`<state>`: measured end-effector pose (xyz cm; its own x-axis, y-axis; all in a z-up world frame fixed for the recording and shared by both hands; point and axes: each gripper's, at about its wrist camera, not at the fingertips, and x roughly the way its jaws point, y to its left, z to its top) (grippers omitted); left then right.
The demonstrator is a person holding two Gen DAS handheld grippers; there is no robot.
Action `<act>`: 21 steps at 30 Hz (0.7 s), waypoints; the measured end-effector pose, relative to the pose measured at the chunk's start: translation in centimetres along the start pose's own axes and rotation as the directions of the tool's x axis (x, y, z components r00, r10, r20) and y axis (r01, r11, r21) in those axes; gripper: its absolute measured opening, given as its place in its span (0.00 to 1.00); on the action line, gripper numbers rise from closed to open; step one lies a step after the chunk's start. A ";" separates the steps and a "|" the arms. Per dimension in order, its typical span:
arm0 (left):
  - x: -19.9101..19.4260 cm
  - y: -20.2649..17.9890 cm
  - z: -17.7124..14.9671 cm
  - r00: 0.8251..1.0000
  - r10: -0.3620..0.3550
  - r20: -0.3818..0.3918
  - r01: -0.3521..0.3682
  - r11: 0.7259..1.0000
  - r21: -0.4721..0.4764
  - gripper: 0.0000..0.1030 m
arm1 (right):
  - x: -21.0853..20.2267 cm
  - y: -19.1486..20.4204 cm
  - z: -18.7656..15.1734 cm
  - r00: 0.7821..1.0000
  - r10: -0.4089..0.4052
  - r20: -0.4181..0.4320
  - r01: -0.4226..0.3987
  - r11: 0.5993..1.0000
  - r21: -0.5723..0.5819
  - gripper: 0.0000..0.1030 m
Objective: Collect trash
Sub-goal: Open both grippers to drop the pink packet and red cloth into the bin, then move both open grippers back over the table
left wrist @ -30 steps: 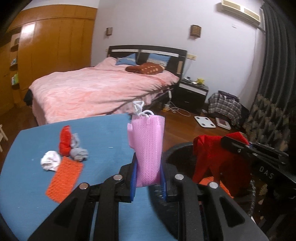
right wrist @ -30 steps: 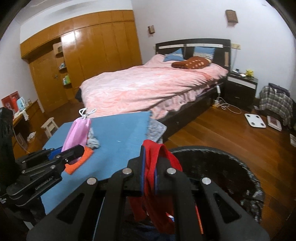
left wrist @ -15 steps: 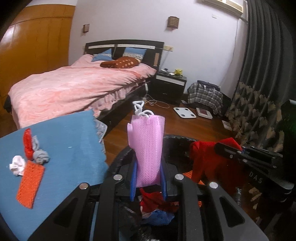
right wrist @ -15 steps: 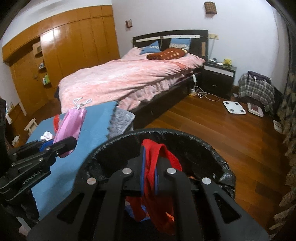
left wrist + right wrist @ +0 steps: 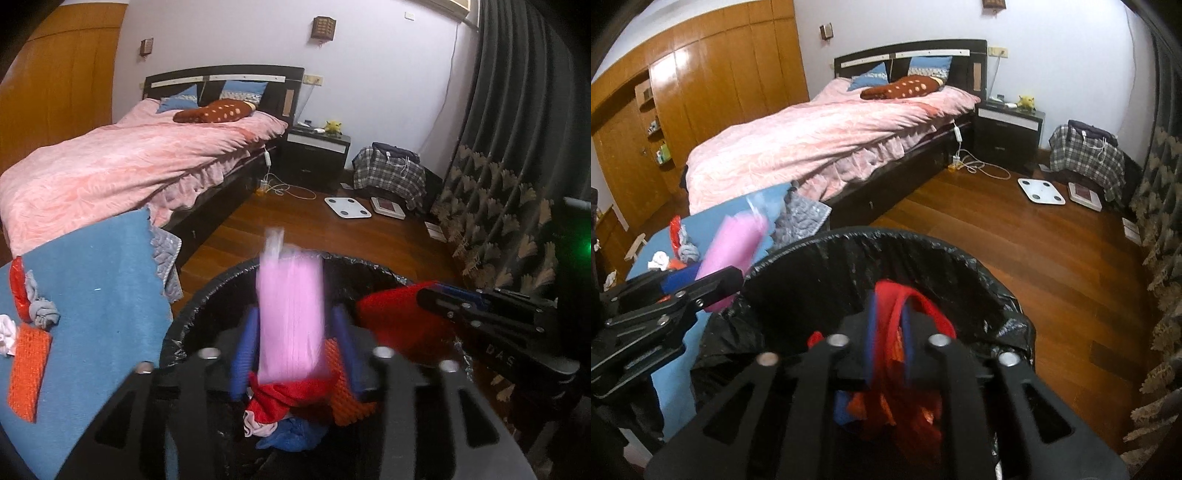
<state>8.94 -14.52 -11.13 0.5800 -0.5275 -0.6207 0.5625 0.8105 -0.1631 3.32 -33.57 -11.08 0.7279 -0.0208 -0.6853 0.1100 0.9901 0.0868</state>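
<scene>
My left gripper (image 5: 293, 350) is open over the black-lined trash bin (image 5: 221, 280). The pink face mask (image 5: 290, 317), blurred, hangs loose between its spread blue pads (image 5: 243, 350) above the bin. My right gripper (image 5: 888, 343) is over the same bin (image 5: 923, 251); its pads are slightly apart around a red wrapper (image 5: 912, 306), which looks blurred. The bin holds red, orange and blue scraps (image 5: 291, 406). From the right wrist view the mask (image 5: 733, 243) and left gripper (image 5: 701, 284) sit at the bin's left rim.
A blue-covered table (image 5: 99, 295) at left carries a red wrapper (image 5: 16, 291), a grey wad (image 5: 42, 312), a white wad (image 5: 5, 332) and an orange mesh piece (image 5: 27, 373). A pink bed (image 5: 820, 144), nightstand (image 5: 1008, 133), floor scale (image 5: 1039, 190) and curtain (image 5: 517, 147) surround the wooden floor.
Both grippers have moved further over the bin. The left jaws have spread and the pink mask is slipping down between them. The right jaws have loosened around the red wrapper.
</scene>
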 end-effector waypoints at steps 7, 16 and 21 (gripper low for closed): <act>-0.7 0.7 -0.2 1.000 0.018 0.001 -0.018 1.000 0.001 0.68 | 0.2 -0.2 -0.6 0.999 -0.031 -0.020 0.031 1.000 -0.003 0.56; -3.4 3.8 -0.4 0.991 0.118 0.060 -0.116 0.992 -0.041 0.88 | -1.7 1.6 0.5 0.994 -0.032 0.105 0.032 0.999 -0.007 0.90; -5.7 7.0 -0.7 0.976 0.200 0.084 -0.192 0.978 -0.086 0.93 | -2.3 3.7 1.7 0.986 0.009 0.169 -0.007 1.000 -0.012 0.93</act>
<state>9.18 -5.61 -9.25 0.7282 -0.3747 -0.5738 0.3879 0.9156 -0.1057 3.21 -30.08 -7.93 0.8326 -0.0352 -0.5527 0.0972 0.9918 0.0832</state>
